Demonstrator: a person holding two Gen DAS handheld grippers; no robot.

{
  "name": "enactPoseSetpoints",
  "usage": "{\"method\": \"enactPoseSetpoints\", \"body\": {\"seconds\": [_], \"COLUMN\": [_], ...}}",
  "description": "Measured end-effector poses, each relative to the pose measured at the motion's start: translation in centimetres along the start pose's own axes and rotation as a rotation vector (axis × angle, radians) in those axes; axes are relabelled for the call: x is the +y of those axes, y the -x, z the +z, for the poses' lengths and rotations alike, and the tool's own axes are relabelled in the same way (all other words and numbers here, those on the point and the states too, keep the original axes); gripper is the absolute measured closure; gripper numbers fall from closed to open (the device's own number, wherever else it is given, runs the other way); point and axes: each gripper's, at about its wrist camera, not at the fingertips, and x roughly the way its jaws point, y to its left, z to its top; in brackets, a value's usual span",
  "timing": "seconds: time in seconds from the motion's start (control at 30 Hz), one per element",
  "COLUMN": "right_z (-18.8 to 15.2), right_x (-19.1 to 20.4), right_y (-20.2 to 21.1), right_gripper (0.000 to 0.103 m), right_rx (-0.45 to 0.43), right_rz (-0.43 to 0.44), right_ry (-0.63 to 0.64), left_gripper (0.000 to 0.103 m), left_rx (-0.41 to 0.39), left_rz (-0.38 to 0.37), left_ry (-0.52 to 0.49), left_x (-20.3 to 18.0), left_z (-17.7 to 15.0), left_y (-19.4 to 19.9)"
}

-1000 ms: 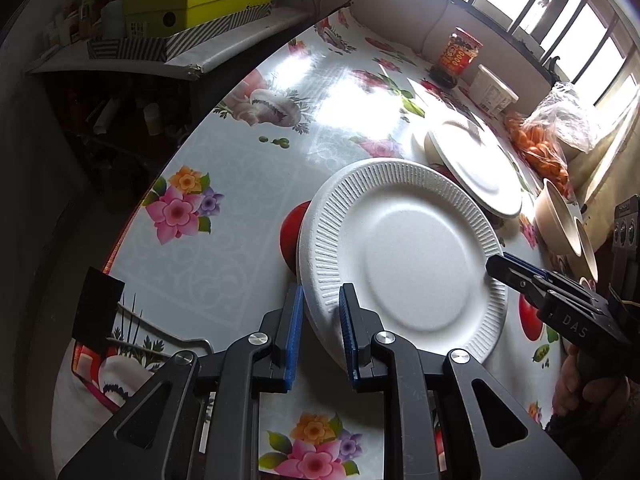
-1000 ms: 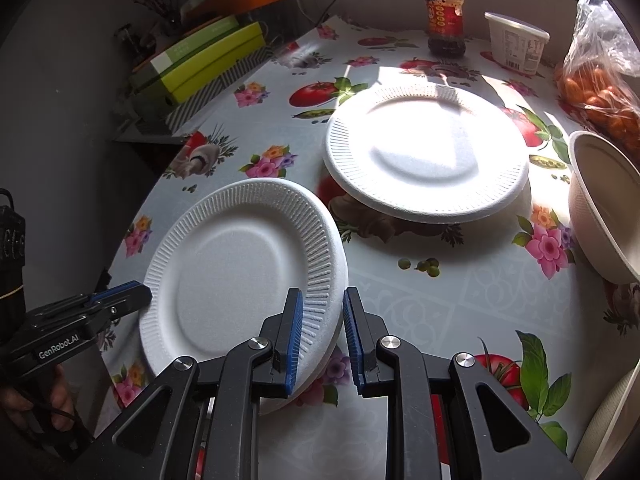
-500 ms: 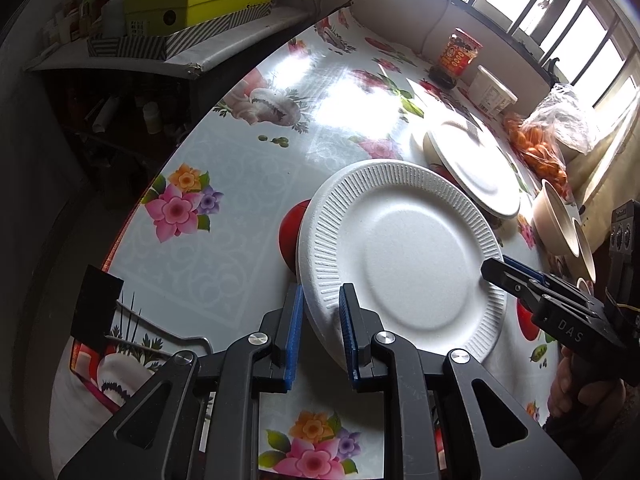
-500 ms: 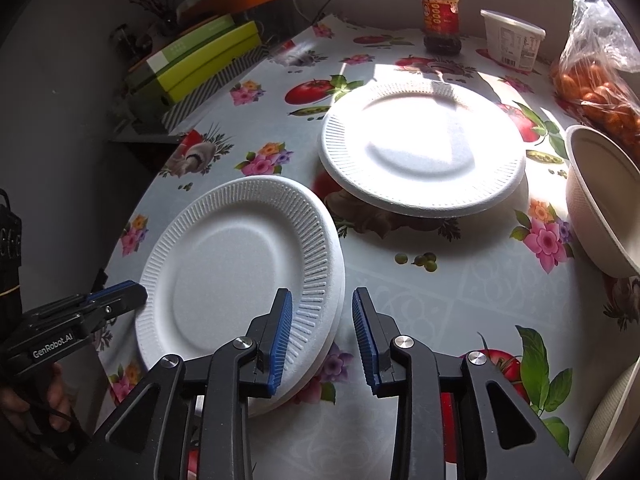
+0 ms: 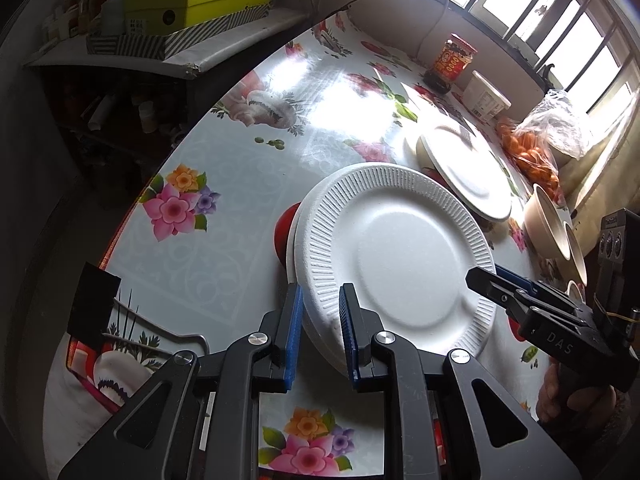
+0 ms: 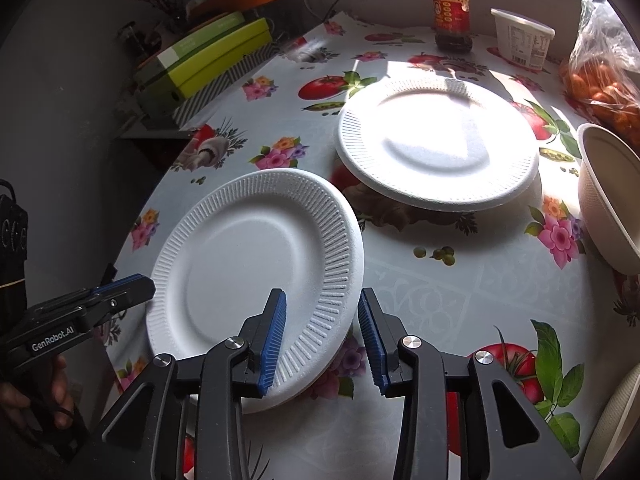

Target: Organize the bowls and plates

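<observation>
Foam plate [image 5: 400, 256], white, round, ribbed rim and smooth centre, lies on the floral oilcloth table [image 5: 224, 184]; the left gripper [image 5: 320, 332] pinches its near edge between blue ridged pads, while the right gripper [image 6: 322, 336] is opening, its pads clear of the opposite rim that sits between them. A 2nd foam plate [image 6: 436, 144] sits raised beyond, its support hidden. Beige bowls [image 5: 550, 228], smooth and cut off at the frame edge, lie well apart to the right.

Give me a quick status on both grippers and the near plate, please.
Left gripper clamped on near foam plate rim. Right gripper jaws opening, rim between them, pads clear. Second plate and bowl beyond; nothing blocking.
</observation>
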Motion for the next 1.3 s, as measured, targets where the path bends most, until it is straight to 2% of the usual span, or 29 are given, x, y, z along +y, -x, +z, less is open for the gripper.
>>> {"method": "enactPoseSetpoints", "body": {"seconds": [0.77,1.3], "right_z": [-0.3,-0.1], "right_x": [2.7,1.1], "right_y": [-1.6,0.4], "right_gripper": [0.060,0.055], "right_rx": [0.013,-0.017], "right_rz": [0.052,0.046], "right_ry": [0.019,0.023], "left_gripper": [0.083,0.083], "left_rx": [-0.050,-0.065], "left_rz": [0.066,0.027], "left_ry": [0.034,-0.035], "left_x": [1.8,-1.7], "left_z": [0.2,1.1], "left_y": [1.9,2.6]}}
